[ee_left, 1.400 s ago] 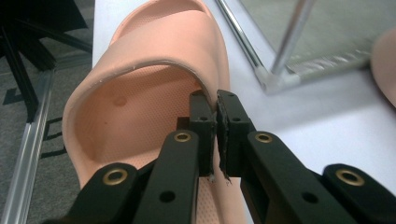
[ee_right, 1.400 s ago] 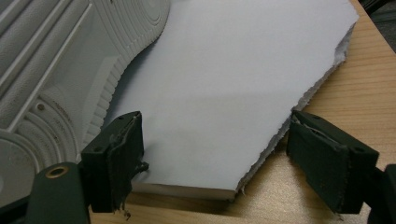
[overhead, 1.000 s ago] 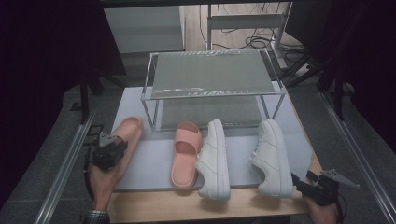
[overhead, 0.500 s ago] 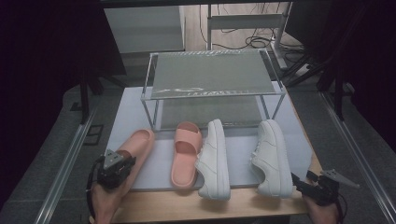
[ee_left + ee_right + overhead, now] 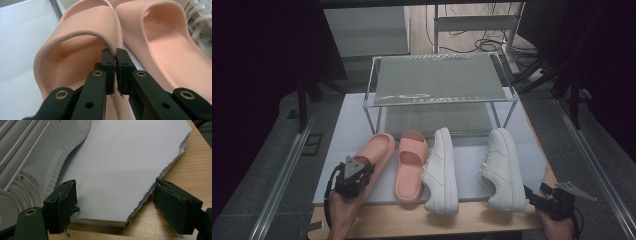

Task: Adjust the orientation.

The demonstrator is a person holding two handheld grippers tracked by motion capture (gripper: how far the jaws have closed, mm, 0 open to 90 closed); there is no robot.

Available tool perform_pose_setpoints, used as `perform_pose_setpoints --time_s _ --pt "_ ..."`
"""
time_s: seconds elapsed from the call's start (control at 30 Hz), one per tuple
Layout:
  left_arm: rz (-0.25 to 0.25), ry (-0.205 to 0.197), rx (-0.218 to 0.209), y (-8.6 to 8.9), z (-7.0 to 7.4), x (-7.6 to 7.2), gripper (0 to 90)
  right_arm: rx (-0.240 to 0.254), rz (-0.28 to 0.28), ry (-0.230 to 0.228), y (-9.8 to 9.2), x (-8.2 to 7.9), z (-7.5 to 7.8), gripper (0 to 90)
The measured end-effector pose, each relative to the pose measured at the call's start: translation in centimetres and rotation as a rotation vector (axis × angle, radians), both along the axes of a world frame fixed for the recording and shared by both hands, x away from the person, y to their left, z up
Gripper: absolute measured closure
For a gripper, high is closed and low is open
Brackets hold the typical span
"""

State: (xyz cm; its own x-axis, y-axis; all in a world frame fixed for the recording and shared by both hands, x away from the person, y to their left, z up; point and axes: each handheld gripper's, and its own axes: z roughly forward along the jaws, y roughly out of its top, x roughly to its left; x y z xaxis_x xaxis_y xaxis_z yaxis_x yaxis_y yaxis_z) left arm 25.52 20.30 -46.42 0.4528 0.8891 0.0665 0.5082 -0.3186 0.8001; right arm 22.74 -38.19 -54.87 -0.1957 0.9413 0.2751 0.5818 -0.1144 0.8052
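My left gripper [image 5: 354,174] is shut on the strap edge of the left pink slipper [image 5: 376,149], which lies slanted on the white mat [image 5: 347,130]. In the left gripper view the jaws [image 5: 116,53] pinch the rim of that slipper's strap [image 5: 82,27], with the second pink slipper [image 5: 162,37] just to its right. That second slipper [image 5: 411,162] sits beside two white sneakers [image 5: 442,170] [image 5: 503,167]. My right gripper [image 5: 537,200] stands open at the mat's near right corner, holding nothing; its own view shows a sneaker sole [image 5: 30,152] to the left.
A two-tier wire rack [image 5: 439,77] stands at the back of the mat. Bare wooden table [image 5: 195,170] runs along the front and right of the mat [image 5: 120,165]. Metal rails [image 5: 287,170] border both sides, and cables lie on the floor behind.
My left gripper has carried the left pink slipper rightward and a bit nearer the front edge, closer to the second slipper. The right gripper has stayed where it was.
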Motion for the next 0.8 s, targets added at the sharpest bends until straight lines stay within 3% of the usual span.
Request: perform_pose_setpoints --time_s 0.33,0.53,0.8 --pt "0.044 -0.027 0.018 -2.1 -0.1 2.7 86.0 -0.001 0.002 -0.001 0.0 0.0 0.0 19.0" --pt "0.05 -0.029 -0.013 -3.2 -0.3 4.3 85.9 -0.001 0.002 -0.001 0.0 0.0 0.0 19.0" --pt "0.075 -0.05 -0.01 -4.4 -0.1 5.9 86.0 -0.003 0.003 -0.001 0.0 0.0 0.0 19.0"
